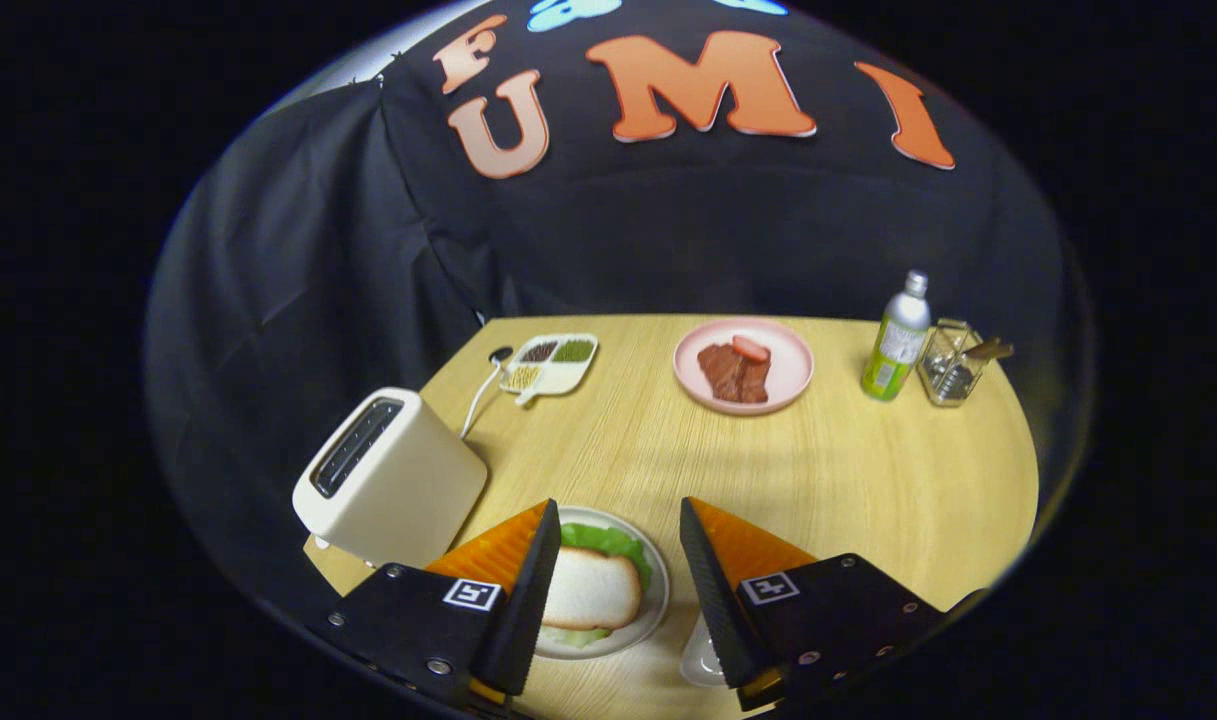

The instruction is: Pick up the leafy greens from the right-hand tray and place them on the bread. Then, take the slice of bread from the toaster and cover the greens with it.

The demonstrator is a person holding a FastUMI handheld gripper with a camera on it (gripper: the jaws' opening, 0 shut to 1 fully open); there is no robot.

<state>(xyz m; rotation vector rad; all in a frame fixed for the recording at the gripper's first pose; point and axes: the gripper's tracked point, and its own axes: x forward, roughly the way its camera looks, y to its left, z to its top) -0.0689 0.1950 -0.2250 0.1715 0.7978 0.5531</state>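
Observation:
A slice of white bread [590, 590] lies on top of leafy greens [608, 543] on a small white plate [656, 600], between my fingers and nearer the left one. My gripper [616, 518] hangs above the plate, open, holding nothing. The cream toaster [388, 478] stands left of the plate, just beyond my left finger; its slots look dark and I cannot tell what is inside.
A pink plate [790, 372] with meat slices sits at the table's far middle. A divided tray [558, 375] of small foods lies far left beside the toaster's cord. A green bottle [898, 345] and a clear glass holder [953, 362] stand far right. A white dish edge [698, 660] shows by my right finger.

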